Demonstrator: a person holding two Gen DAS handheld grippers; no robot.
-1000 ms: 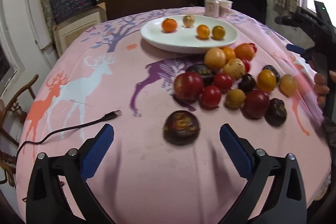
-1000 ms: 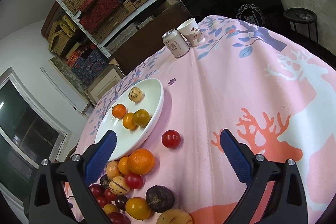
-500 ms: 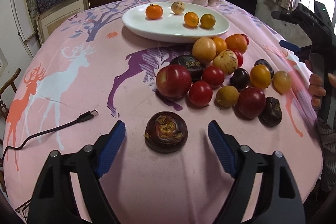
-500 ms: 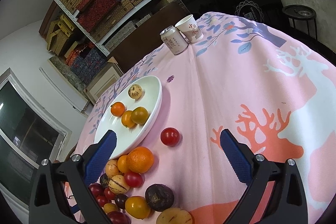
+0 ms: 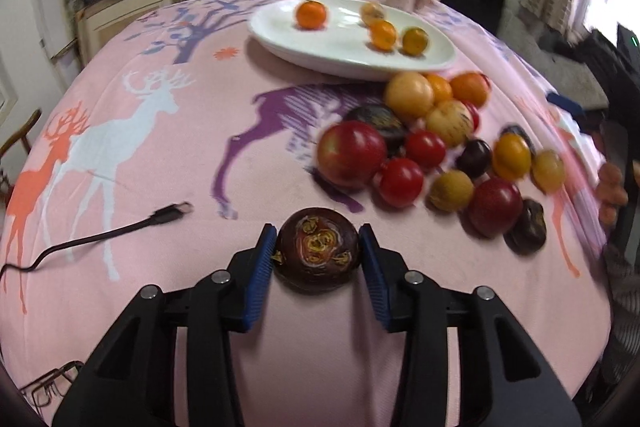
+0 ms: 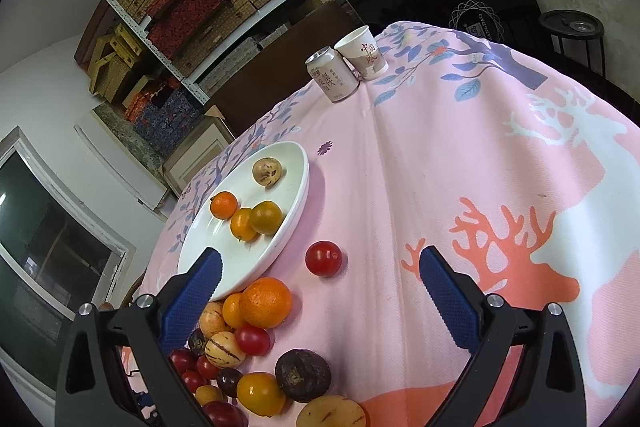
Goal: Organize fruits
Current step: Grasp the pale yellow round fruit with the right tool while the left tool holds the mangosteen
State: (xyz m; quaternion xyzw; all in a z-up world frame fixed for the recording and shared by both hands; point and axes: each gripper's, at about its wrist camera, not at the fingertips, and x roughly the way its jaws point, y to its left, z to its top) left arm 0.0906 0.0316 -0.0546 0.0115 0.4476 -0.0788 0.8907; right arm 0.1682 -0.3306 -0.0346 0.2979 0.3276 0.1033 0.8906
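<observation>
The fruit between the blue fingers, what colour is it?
The fruit is dark purple-brown, with a yellowish swirl on its top; the left wrist view shows it best.

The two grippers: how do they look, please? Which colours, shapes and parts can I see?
The left gripper and the right gripper look alike: black angular plastic arms with open triangular cut-outs, round silver screws at the joints, and two fingers with blue ribbed pads. No cable or marking shows on either.

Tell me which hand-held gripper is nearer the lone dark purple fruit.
Left. The left hand-held gripper is closing with the dark purple fruit between its pads; the right hand-held gripper hangs open near the white plate.
</observation>
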